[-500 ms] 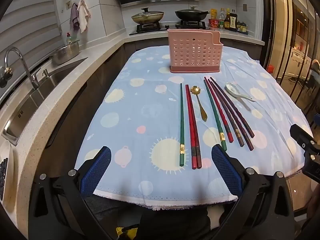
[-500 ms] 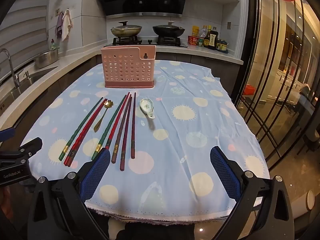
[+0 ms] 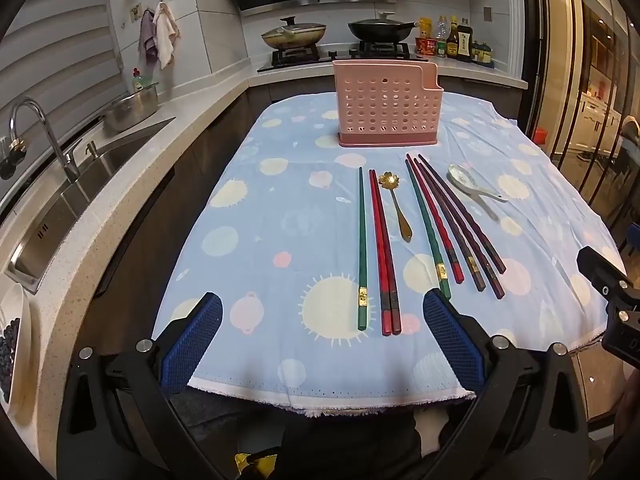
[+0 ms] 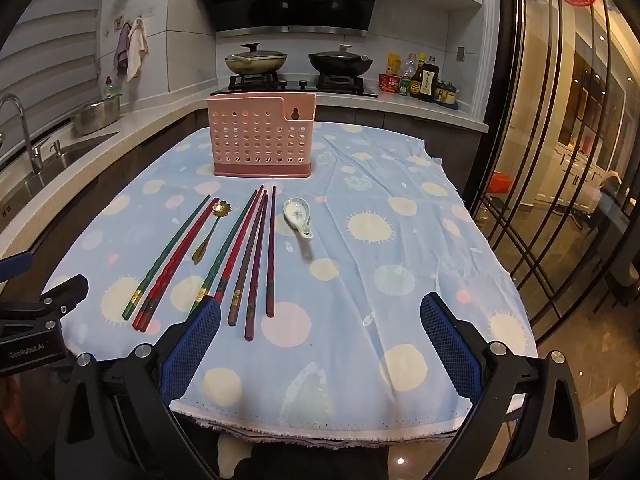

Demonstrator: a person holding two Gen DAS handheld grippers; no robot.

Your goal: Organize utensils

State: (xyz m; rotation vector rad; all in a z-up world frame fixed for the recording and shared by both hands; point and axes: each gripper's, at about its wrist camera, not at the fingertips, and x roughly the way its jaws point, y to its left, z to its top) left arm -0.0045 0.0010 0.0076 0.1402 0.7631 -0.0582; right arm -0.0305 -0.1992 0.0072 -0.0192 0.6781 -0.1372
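Note:
A pink perforated utensil holder [image 3: 387, 109] [image 4: 262, 138] stands upright at the far end of the blue dotted tablecloth [image 3: 280, 216] [image 4: 380, 280]. In front of it lie several chopsticks: a green one [image 3: 362, 248], a red pair [image 3: 383, 256], and a green, red and dark group [image 3: 448, 224] [image 4: 256, 256]. A gold flower spoon [image 3: 396, 206] [image 4: 208, 230] lies between them, and a white ceramic spoon [image 3: 470, 184] [image 4: 298, 214] lies to the right. My left gripper [image 3: 320, 340] and right gripper [image 4: 320, 340] hover open over the near table edge, holding nothing.
A counter with a sink [image 3: 80, 184] and faucet [image 3: 36, 136] runs along the left. A stove with two pans [image 3: 336, 36] and sauce bottles [image 3: 456, 42] stands behind the table. Glass doors [image 4: 560, 160] are on the right. A plate [image 3: 16, 340] sits at the near left.

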